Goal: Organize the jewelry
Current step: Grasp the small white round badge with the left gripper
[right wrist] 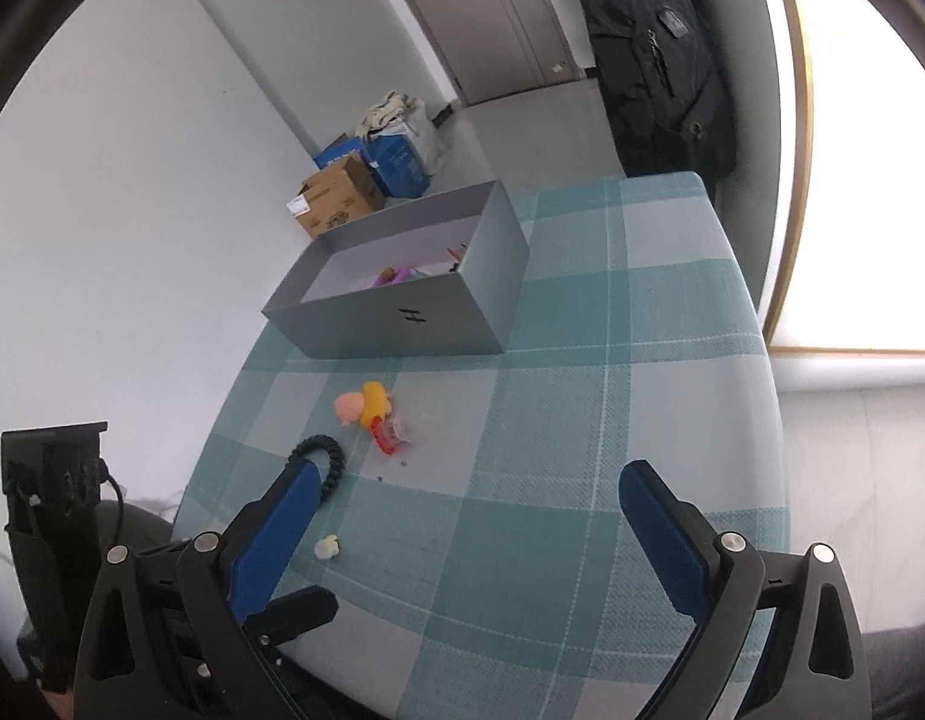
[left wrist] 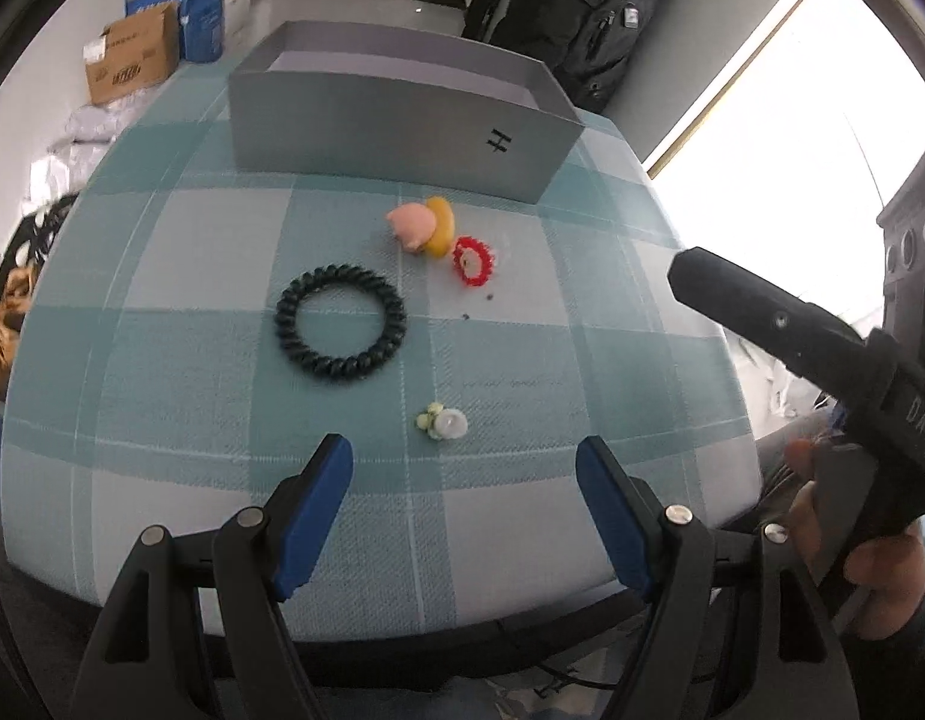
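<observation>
A grey open box (left wrist: 402, 126) marked H stands at the far side of the checked tablecloth; it also shows in the right wrist view (right wrist: 396, 318) with several small items inside. In front of it lie a pink and yellow piece (left wrist: 420, 227), a red spiky ring (left wrist: 473, 261), a black spiral hair tie (left wrist: 341, 322) and a small white and green flower piece (left wrist: 443, 422). My left gripper (left wrist: 464, 459) is open and empty, just short of the flower piece. My right gripper (right wrist: 468, 492) is open and empty, above the table's near right part.
The table's edge runs close on the right (left wrist: 714, 312) and on the near side. Cardboard and blue boxes (right wrist: 366, 180) stand on the floor beyond the table. A black coat (right wrist: 660, 60) hangs at the back right.
</observation>
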{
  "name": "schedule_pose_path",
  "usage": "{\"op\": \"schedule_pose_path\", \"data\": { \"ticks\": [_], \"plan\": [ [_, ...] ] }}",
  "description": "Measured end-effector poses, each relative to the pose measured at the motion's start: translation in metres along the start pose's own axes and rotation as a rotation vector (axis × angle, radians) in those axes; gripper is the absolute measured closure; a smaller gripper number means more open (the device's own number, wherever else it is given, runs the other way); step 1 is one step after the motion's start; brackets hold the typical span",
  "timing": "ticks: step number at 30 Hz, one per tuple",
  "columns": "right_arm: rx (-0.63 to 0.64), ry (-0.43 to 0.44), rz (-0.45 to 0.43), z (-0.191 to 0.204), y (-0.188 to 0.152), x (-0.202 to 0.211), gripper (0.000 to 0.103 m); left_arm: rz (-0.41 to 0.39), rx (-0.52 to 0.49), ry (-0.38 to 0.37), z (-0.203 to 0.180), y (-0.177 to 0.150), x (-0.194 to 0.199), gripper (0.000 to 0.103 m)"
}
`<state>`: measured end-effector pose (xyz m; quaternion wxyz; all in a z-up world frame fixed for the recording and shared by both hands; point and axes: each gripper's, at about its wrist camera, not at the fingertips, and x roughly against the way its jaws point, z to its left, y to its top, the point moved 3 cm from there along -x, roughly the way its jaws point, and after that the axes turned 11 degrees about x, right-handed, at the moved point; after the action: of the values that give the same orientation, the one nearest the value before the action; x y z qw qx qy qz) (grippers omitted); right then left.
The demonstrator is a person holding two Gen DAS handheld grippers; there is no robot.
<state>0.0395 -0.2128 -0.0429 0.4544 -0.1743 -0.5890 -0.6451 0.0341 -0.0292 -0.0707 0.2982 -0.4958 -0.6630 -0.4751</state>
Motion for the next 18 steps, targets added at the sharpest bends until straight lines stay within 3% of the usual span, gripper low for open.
{"op": "schedule_pose_path", "data": {
  "ticks": [7,13,15,18],
  "plan": [
    [0.000,-0.013,-0.008,0.000,0.002,0.000,0.002,-0.027,-0.056,0.059,-0.005,-0.008,-0.009,0.037],
    [-0.009,-0.028,-0.008,-0.003,0.003,-0.001,0.002,-0.050,-0.096,0.101,-0.009,-0.007,-0.013,0.069],
    [-0.021,-0.033,-0.008,-0.006,0.003,-0.001,0.002,-0.051,-0.106,0.109,-0.009,-0.008,-0.013,0.085],
    [-0.038,-0.034,0.000,-0.009,0.001,-0.003,0.002,-0.041,-0.110,0.084,-0.010,-0.009,-0.015,0.090]
  ]
}}
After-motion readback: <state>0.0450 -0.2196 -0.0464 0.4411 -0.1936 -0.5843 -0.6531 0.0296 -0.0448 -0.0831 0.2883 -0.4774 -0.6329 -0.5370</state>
